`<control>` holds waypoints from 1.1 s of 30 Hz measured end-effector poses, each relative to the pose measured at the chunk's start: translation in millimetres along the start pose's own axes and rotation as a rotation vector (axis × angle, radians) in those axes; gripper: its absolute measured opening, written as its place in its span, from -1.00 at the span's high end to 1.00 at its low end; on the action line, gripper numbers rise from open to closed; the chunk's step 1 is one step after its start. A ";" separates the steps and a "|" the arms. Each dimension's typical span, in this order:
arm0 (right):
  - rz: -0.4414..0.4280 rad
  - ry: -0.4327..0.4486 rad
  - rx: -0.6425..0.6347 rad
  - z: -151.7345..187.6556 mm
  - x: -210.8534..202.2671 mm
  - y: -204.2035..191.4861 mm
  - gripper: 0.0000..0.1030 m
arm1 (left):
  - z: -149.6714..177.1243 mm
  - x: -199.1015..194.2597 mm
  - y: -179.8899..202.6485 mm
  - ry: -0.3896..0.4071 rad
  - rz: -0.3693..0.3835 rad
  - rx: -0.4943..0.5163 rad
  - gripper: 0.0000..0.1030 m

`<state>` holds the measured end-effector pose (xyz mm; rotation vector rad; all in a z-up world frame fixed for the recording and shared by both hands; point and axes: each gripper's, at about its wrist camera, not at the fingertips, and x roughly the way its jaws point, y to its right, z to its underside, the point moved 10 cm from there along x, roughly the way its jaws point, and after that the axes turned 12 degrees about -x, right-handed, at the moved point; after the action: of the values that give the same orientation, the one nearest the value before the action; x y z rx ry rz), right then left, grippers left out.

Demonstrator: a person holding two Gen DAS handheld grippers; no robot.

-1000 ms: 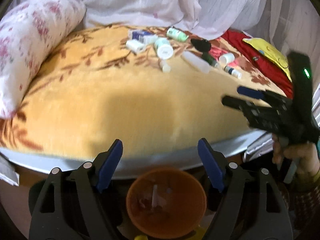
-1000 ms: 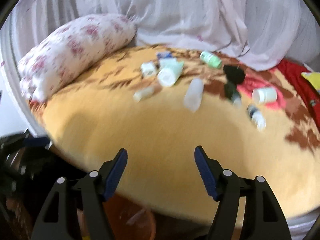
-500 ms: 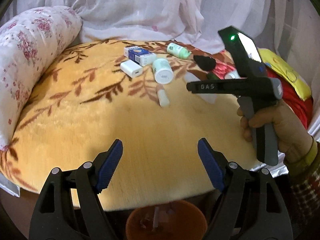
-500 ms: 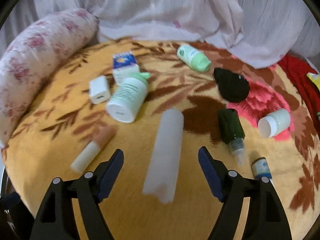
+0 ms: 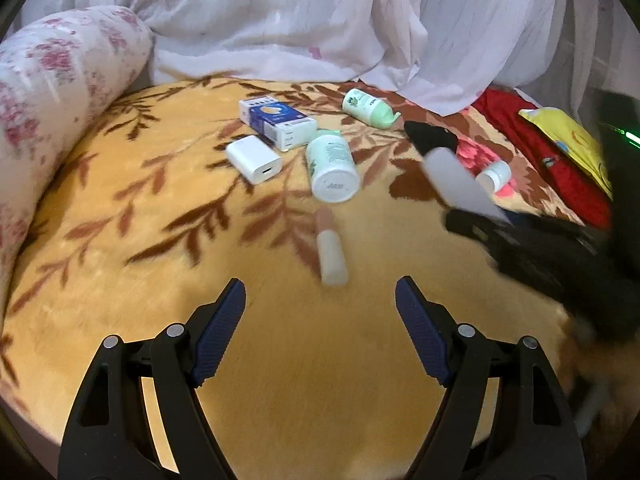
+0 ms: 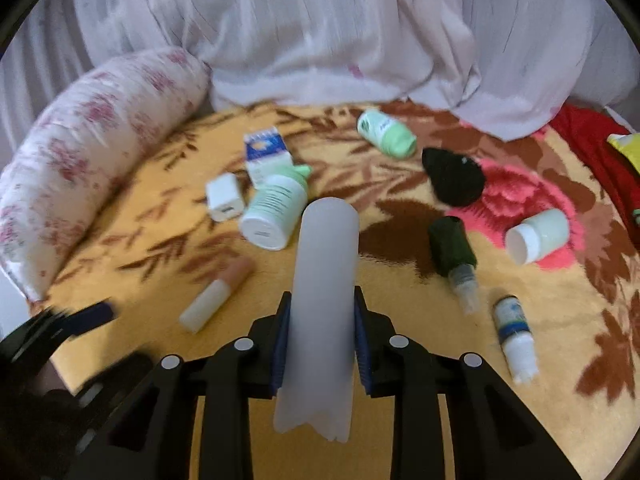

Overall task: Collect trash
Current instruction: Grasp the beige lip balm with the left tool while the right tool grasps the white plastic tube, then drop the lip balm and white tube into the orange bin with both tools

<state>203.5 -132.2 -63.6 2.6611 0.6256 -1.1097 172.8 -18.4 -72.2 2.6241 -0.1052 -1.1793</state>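
Scanning from the left of the left wrist view, the left gripper (image 5: 320, 308) hangs with jaws spread wide and empty over the bed (image 5: 120, 280), lined up low toward the pinkish tube (image 5: 331, 248) at centre, likely its next pick. Over to the right wrist view: the right gripper (image 6: 320, 344) has its jaws clamped on the frosted tube (image 6: 322, 320) at lower centre, gripped mid-body so it rides steady. Half a second ago that tube lay flat between open jaws; now it's squeezed and lifting.
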 end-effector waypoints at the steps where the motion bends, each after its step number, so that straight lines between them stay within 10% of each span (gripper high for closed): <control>1: -0.003 0.013 -0.003 1.6 -7.9 -1.2 0.45 | -2.6 5.9 1.8 -0.004 -0.002 0.000 -0.47; 7: -0.013 0.063 -0.017 8.9 -40.0 -3.9 0.42 | -14.7 49.2 8.7 -0.047 -0.078 0.038 -0.41; 13: -0.034 0.076 -0.015 19.9 -50.1 -7.6 0.41 | -9.2 72.1 3.4 -0.109 -0.092 0.025 0.65; 23: -0.070 0.068 -0.038 40.4 -63.9 -26.9 0.41 | 8.0 20.4 -0.7 -0.059 -0.035 0.046 0.66; 33: -0.205 -0.018 -0.139 103.3 -91.9 -98.4 0.41 | 92.9 -69.5 -12.5 -0.114 0.040 0.117 0.65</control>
<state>36.0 -106.6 -71.9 2.5103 0.9535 -1.0952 56.8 -13.7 -84.3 2.6394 -0.2546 -1.3469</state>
